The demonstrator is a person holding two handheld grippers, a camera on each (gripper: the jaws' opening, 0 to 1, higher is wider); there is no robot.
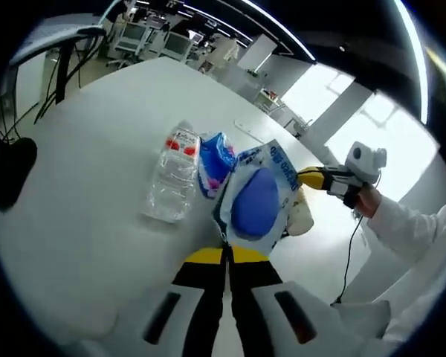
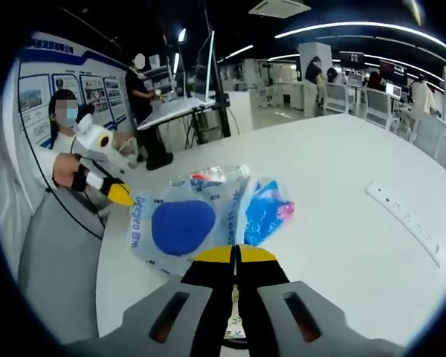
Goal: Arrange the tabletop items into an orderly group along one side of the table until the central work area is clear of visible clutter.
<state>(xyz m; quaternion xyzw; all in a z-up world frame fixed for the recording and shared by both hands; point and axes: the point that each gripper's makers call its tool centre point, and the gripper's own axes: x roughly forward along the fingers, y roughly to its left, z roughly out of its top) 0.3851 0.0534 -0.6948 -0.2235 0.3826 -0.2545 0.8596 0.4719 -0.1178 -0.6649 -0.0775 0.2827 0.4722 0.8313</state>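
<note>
A white plastic bag with a blue oval print (image 1: 256, 201) (image 2: 182, 227) lies on the white table (image 1: 82, 216) (image 2: 342, 245). My left gripper (image 1: 227, 253) is shut on the bag's near corner. Seen from the right gripper view, the left gripper (image 2: 121, 195) has its yellow tip at the bag's left edge. My right gripper (image 2: 236, 254) is shut at the bag's opposite edge, and its yellow tip (image 1: 312, 178) meets the bag's far side. Beside the bag lie a small blue packet (image 1: 215, 160) (image 2: 267, 208) and a clear bottle with a red-white label (image 1: 171, 178) (image 2: 208, 177).
A white power strip (image 1: 249, 132) (image 2: 405, 219) lies farther out on the table. A beige object (image 1: 301, 216) shows from under the bag. A dark shape (image 1: 11, 171) sits at the table's left edge. People and desks stand in the room behind (image 2: 141, 89).
</note>
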